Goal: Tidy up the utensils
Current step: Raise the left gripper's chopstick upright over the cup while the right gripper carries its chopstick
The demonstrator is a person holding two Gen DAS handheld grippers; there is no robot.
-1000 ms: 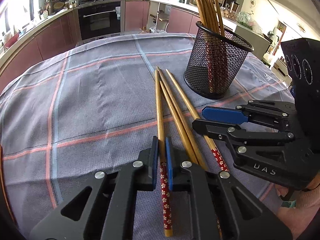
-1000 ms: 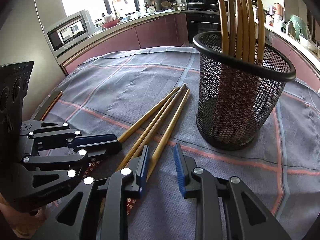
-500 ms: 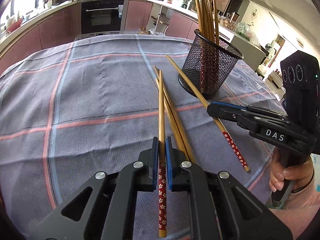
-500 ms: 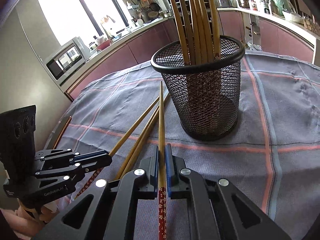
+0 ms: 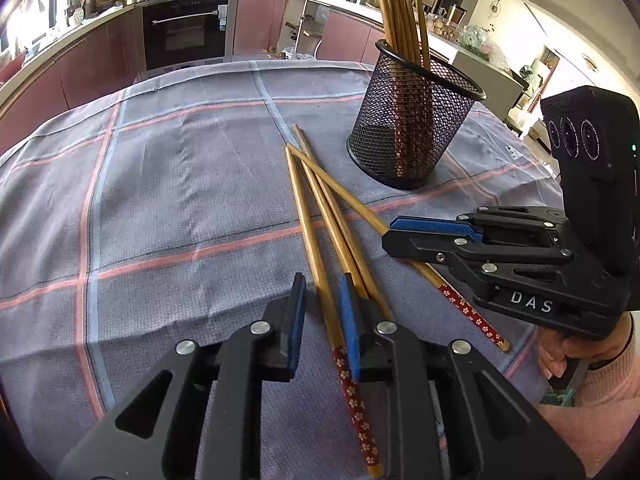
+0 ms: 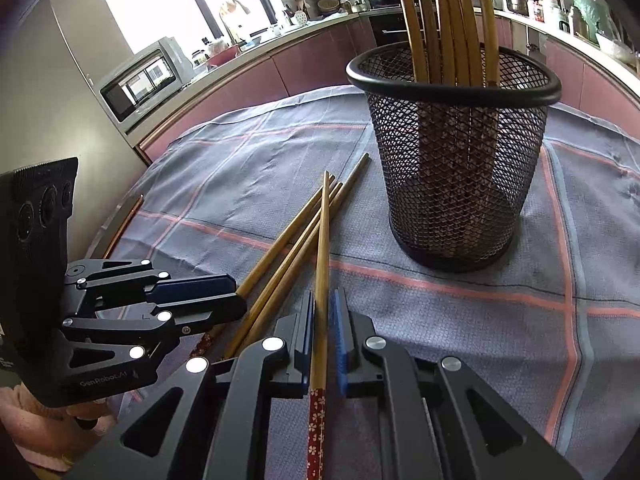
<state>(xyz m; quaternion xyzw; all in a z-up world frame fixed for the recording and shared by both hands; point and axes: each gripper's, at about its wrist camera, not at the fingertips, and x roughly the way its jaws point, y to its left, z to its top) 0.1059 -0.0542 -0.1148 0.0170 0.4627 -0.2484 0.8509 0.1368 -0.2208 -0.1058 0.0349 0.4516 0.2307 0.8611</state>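
Sunlit kitchen: bright window [image 6: 160, 0], pink cabinets [image 5: 96, 64], built-in oven [image 5: 184, 36], microwave [image 6: 140, 80].

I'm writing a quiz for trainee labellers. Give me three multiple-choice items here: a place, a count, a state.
1. Where does the mesh holder stand? A cloth; B counter; C floor.
2. Loose chopsticks on the cloth? A two; B four; C seven.
3. The left gripper is: A open; B shut on the holder; C shut, empty.
Answers: A, its base sits on the cloth; B, four lie fanned together; A, gaps show beside the chopstick between its fingers.
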